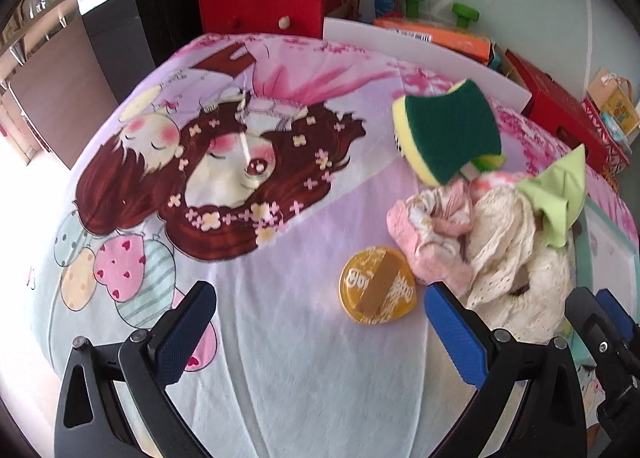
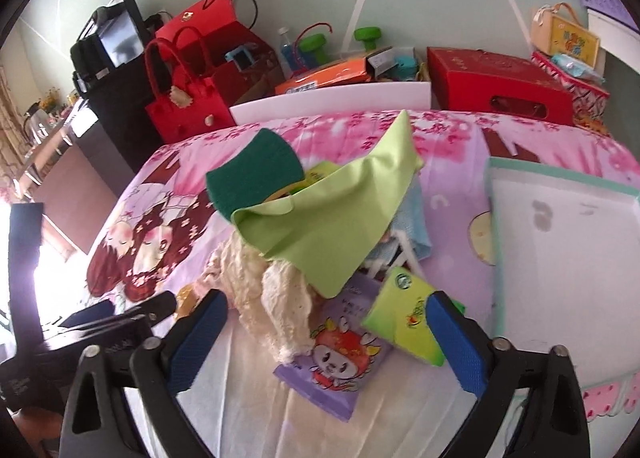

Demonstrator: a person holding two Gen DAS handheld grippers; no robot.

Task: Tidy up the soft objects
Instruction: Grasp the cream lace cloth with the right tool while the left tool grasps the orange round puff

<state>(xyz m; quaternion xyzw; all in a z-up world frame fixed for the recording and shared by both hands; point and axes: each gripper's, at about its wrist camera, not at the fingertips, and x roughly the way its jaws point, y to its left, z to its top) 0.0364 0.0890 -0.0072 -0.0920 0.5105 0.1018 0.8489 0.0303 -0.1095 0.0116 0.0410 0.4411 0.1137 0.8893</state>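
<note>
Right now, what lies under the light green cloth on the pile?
Under the light green cloth show a cream lace fabric, a green scouring sponge and a light blue cloth. Anything deeper is covered.

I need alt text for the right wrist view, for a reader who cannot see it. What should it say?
The open right claw points down at a heap of soft things on a cartoon-print bedsheet: a light green cloth draped over cream lace fabric, with a green sponge behind. A purple packet and a green packet lie nearest; a white tray sits at right.

A cartoon-print sheet [image 1: 280, 338] carries a yellow lid [image 1: 378, 291], cloths [image 1: 512, 258] and tray [image 2: 560, 242].
</note>
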